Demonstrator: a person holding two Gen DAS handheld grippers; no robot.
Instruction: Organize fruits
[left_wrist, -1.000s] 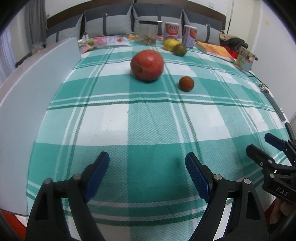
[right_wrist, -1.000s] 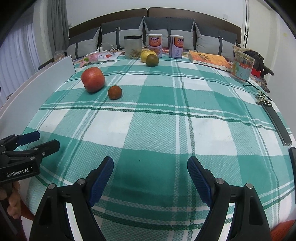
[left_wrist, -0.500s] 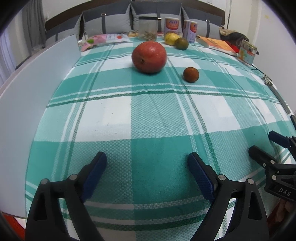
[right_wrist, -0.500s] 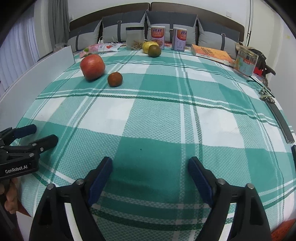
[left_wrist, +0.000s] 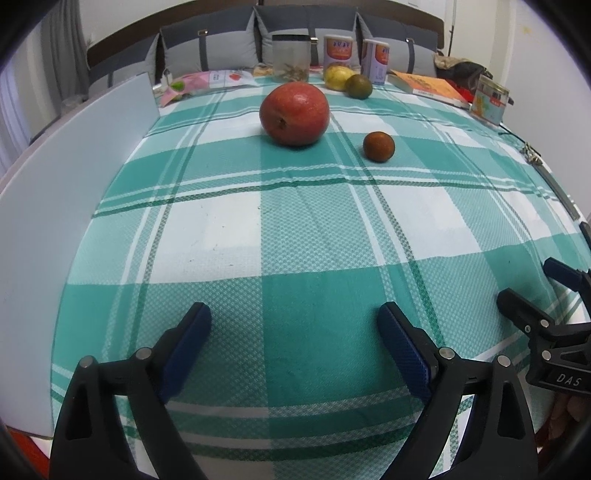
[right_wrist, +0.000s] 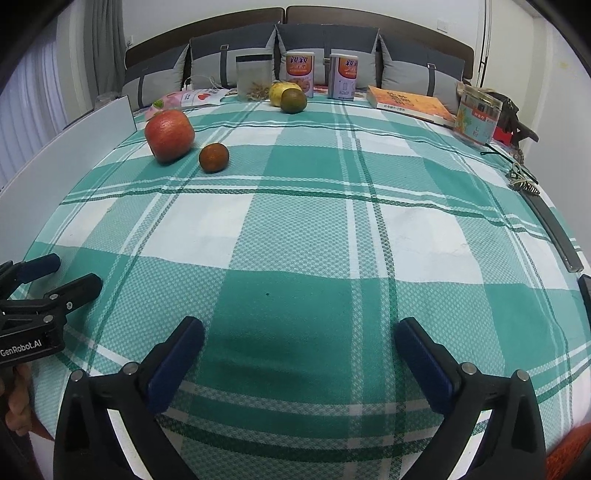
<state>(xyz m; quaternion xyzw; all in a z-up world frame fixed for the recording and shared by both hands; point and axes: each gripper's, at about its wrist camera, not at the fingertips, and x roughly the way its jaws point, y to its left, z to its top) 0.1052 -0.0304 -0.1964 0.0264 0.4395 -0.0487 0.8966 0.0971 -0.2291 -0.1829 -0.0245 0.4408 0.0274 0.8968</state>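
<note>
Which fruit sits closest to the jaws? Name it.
The small round orange-brown fruit, right of the big red apple; the yellow and green fruits lie far back.

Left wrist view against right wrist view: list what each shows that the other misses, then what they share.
Only the left wrist view shows the left tongs head-on, open over bare cloth, with the right tongs at its right edge. Only the right wrist view shows the right tongs head-on, open and just widened, nothing between them, plus the hand holding the left tongs. Both share the red apple, small orange fruit, yellow fruit, green fruit, two cans and book.
</note>
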